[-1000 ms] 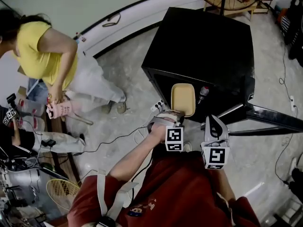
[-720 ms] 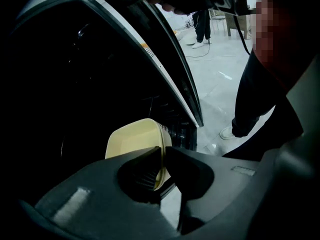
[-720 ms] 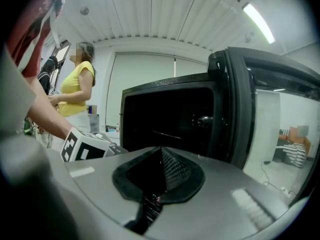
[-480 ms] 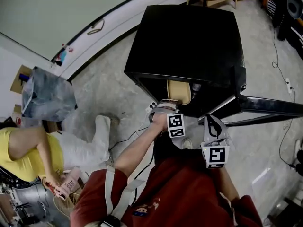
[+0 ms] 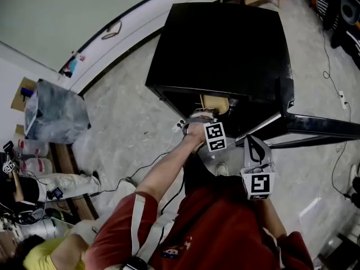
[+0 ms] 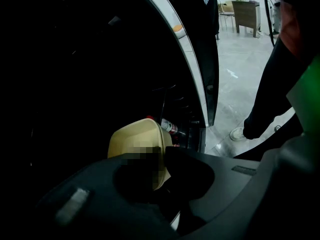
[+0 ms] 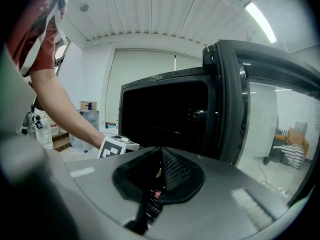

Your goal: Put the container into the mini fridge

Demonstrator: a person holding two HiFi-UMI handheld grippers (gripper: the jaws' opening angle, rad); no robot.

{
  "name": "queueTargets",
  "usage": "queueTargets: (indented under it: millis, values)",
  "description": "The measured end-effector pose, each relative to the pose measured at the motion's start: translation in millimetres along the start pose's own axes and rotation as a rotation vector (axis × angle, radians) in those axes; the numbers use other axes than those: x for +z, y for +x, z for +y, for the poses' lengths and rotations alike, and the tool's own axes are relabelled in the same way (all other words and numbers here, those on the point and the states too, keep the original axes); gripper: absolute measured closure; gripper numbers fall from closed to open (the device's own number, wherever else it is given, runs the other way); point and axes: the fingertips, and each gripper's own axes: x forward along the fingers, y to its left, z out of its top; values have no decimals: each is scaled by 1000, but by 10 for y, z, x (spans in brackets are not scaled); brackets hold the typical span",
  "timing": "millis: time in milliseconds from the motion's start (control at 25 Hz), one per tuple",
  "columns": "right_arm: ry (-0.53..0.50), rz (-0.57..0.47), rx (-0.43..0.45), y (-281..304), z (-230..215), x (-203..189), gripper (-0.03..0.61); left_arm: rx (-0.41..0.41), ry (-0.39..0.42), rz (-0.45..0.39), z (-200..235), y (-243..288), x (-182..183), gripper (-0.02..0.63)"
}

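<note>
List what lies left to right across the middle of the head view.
Grey plastic bag → left gripper, its jaws opening with the container between them → right gripper → open fridge door.

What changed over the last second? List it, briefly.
The left gripper pushed the container forward, from in front of the mini fridge into its opening. Its jaws are now opening, with the container between them. Unchanged: the right gripper is shut and empty beside the open door.
</note>
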Motion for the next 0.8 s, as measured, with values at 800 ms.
queueTargets:
  millis: [800]
  values:
    - [-2,24,-50,-114,-109,-47,580,81,73,33,476,393,26,557]
